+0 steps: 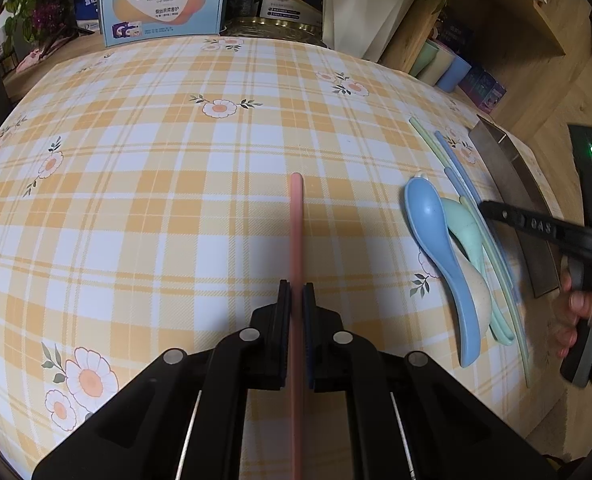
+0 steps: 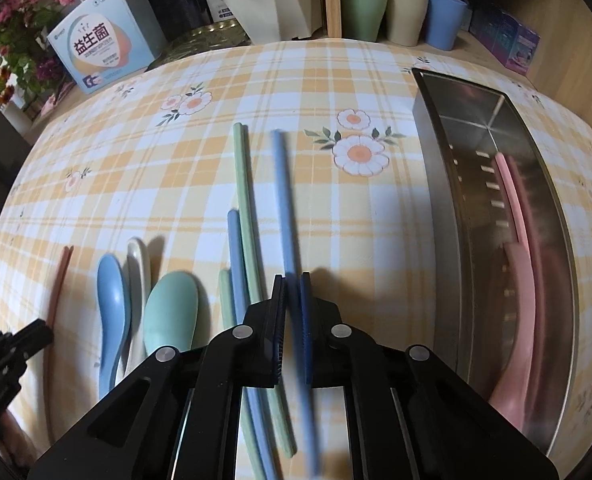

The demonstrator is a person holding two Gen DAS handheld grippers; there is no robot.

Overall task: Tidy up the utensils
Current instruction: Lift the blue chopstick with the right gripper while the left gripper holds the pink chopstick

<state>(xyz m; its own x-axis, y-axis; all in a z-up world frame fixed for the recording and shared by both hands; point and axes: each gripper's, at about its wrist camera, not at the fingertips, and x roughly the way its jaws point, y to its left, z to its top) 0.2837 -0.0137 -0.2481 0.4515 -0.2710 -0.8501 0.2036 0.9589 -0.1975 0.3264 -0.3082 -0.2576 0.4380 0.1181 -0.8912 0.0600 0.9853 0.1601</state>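
Evidently both grippers were loaded: the left gripper [image 1: 296,292] was clamped on a pink chopstick [image 1: 296,224], its free end pointing out over the desk [image 1: 156,200], and the right gripper [image 2: 292,284] was pinched on a blue chopstick [image 2: 284,200], blurred and seemingly lifted clear of the cloth. Just to its left lay another blue chopstick [image 2: 235,264] beside green chopsticks [image 2: 245,200], then a teal spoon [image 2: 172,312], a cream spoon [image 2: 140,264] and a blue spoon [image 2: 112,300]. The steel tray [image 2: 436,184] to the right already held pink utensils [image 2: 512,264].

These sticks looked light, stiff and smooth, likely plastic, so a grip near the middle seemed best; held near one end, a thin rod could swivel or slip between the pads. The spoons would probably be easier taken by the handle than by the rounded bowl.
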